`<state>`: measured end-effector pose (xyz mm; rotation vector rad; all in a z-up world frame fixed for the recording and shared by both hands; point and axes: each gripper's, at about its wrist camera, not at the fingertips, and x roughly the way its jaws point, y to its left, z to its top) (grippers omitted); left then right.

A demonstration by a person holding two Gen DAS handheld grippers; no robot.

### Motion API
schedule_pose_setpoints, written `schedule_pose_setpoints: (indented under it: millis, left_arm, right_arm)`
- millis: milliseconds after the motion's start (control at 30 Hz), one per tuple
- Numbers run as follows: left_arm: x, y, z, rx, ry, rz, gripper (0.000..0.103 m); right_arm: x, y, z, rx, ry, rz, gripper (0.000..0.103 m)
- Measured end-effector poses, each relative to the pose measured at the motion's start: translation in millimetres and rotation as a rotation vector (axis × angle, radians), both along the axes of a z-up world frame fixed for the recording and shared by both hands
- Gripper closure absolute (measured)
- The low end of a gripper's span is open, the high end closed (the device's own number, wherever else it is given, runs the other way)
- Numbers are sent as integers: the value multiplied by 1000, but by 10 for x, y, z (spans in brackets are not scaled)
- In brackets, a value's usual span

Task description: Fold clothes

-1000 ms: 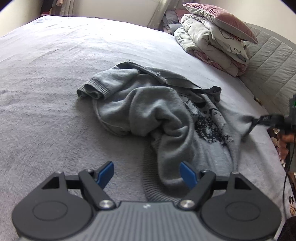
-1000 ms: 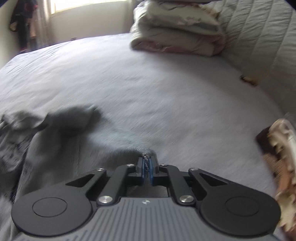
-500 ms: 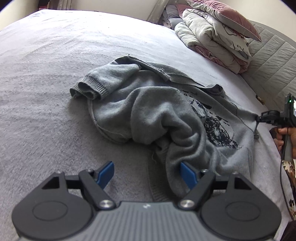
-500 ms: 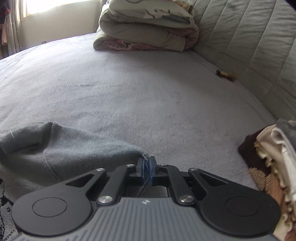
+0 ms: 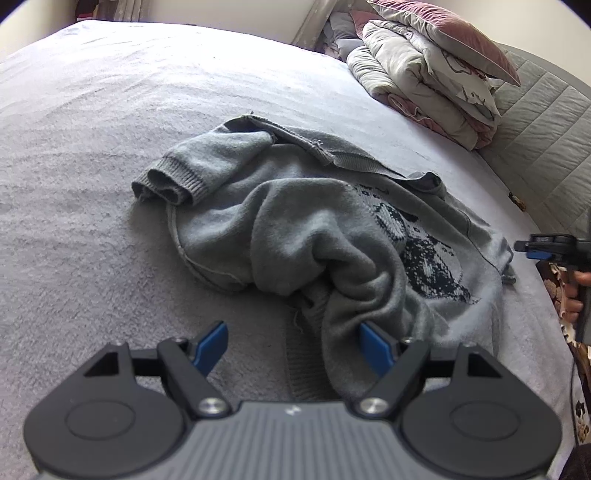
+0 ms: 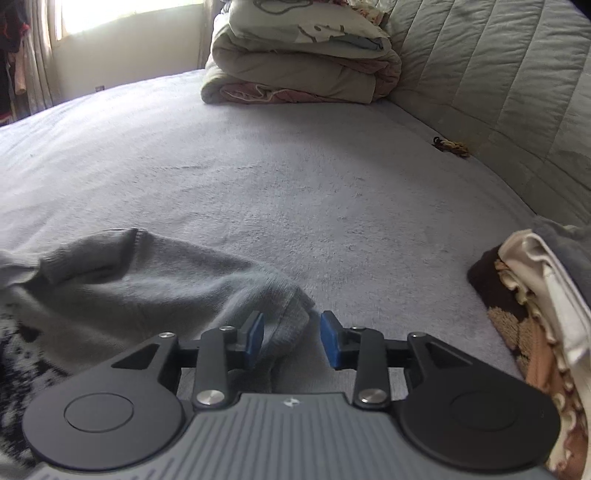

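Up close, the right gripper [image 6: 291,341] has just been opening: its blue pads sit apart w/ the corner of the grey sweater [image 5: 332,236] lying loose between them, no longer pinched. Left gripper [image 5: 291,343] is spread wide, low over the sweater's near bunched edge, nothing clamped. Sweater lies crumpled mid-bed on the grey bedspread [image 5: 92,147], dark print facing up; farther back, folded bedding [image 5: 424,74] w/ a pink pillow [image 5: 454,33] on top is stacked against the quilted headboard [image 6: 498,74].

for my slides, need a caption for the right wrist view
Right gripper, jaws just opened, releasing grey sweater corner onto the bed.
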<state>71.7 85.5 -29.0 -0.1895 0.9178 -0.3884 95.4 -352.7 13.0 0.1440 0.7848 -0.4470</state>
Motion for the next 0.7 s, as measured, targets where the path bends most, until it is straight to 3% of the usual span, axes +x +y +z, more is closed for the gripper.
schedule_pose_setpoints:
  millis: [333,700]
  left_arm:
    - [-103,119,55,-17,-9,32,24]
    - [-235,209,57,-25,-11,25,26]
  right_arm:
    - [-566,616,190,129,-30,133,64]
    - [-1093,1290,187,266,-29,252,63]
